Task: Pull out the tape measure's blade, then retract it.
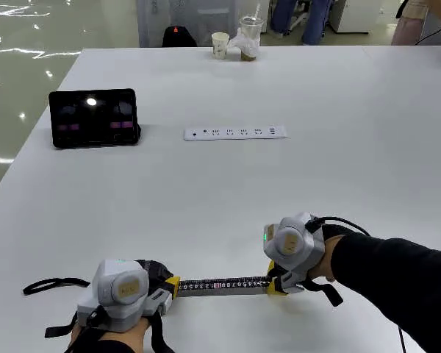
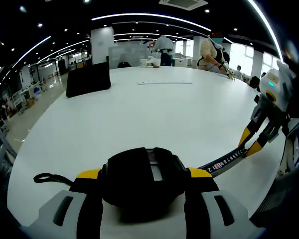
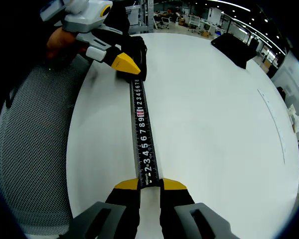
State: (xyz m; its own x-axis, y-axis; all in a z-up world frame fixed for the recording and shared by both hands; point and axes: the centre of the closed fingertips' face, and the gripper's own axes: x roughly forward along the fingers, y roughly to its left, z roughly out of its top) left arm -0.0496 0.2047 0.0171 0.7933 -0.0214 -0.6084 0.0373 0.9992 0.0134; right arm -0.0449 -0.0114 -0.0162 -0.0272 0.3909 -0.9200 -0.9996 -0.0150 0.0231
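Observation:
The black tape measure case [image 1: 156, 273] lies near the table's front edge, with my left gripper [image 1: 167, 284] shut around it. From the case, the blade [image 1: 222, 284] runs out to the right, flat on the white table [image 1: 220, 191]. My right gripper [image 1: 274, 286] is shut on the blade's free end. In the left gripper view the case [image 2: 144, 184] sits between the yellow-tipped jaws of the left gripper [image 2: 144, 174], and the blade [image 2: 224, 162] leads off to the right gripper [image 2: 251, 143]. In the right gripper view the right gripper [image 3: 150, 185] pinches the numbered blade [image 3: 142, 129], which leads to the case [image 3: 135, 50].
A black tablet [image 1: 94, 118] stands at the left. A white power strip [image 1: 235, 133] lies mid-table, with cups [image 1: 220, 44] at the far edge. A black wrist strap [image 1: 51, 284] trails left of the case. People stand beyond the table [image 2: 212, 50].

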